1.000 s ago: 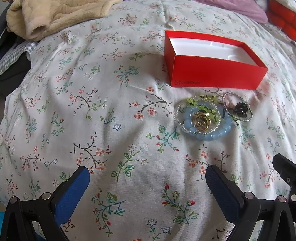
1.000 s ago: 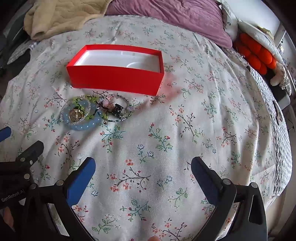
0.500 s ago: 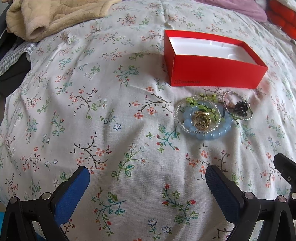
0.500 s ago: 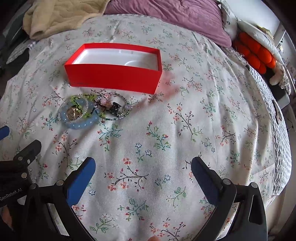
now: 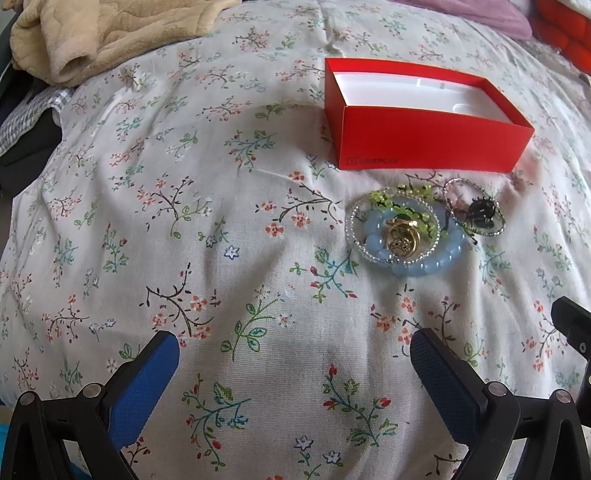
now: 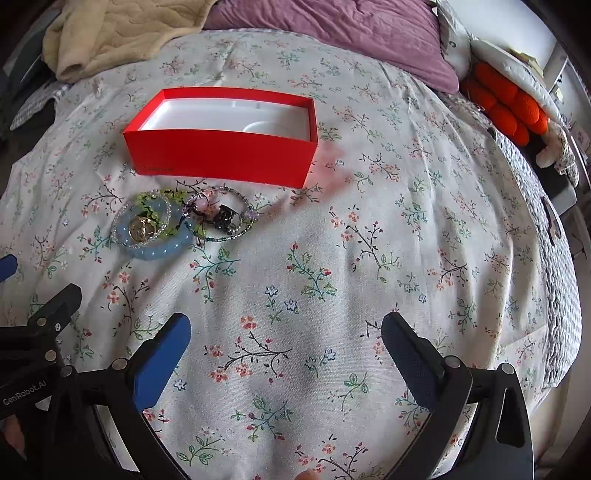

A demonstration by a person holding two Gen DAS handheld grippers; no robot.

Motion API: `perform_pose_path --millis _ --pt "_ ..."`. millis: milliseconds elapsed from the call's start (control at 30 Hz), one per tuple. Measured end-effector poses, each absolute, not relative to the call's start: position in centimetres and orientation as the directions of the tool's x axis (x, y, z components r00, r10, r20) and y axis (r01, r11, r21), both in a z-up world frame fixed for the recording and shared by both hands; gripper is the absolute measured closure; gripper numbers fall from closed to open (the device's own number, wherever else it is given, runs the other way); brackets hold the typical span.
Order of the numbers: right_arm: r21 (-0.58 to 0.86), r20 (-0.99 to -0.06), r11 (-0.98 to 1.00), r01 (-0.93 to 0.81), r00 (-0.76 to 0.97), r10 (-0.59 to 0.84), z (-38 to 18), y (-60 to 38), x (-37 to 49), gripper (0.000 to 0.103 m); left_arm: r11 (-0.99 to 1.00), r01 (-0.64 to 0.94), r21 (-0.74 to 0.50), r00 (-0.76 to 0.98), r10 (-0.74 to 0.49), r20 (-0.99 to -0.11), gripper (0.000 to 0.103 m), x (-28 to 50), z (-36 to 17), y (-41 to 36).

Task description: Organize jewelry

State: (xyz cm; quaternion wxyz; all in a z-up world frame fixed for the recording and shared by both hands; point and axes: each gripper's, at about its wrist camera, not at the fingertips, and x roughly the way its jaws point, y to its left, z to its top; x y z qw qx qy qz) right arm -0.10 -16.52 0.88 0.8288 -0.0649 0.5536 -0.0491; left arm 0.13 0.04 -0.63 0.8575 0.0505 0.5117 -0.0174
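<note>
An open red box (image 5: 428,146) with a white, empty inside lies on the floral bedspread; it also shows in the right wrist view (image 6: 221,153). Just in front of it lies a pile of jewelry: a pale blue bead bracelet (image 5: 417,258) (image 6: 162,249), a clear bead ring around a gold piece (image 5: 400,238) (image 6: 142,227), green beads and a thin beaded bracelet with a black charm (image 5: 480,212) (image 6: 225,216). My left gripper (image 5: 295,363) is open and empty, well short of the pile. My right gripper (image 6: 286,347) is open and empty, to the right of the pile.
A beige blanket (image 5: 92,33) lies bunched at the far left of the bed. A purple quilt (image 6: 332,33) lies at the back. An orange cushion (image 6: 506,101) sits at the far right edge. The left gripper's body (image 6: 37,332) shows at the right view's left edge.
The right gripper has drifted slightly left and forward; box and jewelry sit a little lower and nearer in its view. The left view is almost unchanged. Both stay open.
</note>
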Motion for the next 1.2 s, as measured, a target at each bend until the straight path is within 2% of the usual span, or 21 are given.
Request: perform_pose_path --millis 967,1200 --pt "-0.178 -0.907 0.984 0.02 0.384 -0.172 0.84 -17.01 -0.3 0.0 0.992 0.085 0.096 0.477 0.044 -0.878 0.0 0.32 -1.15 0.58" --pt "-0.172 -0.91 0.985 0.016 0.38 -0.165 1.01 -17.06 -0.2 0.0 0.986 0.131 0.099 0.451 0.03 -0.892 0.0 0.5 -1.64 0.46"
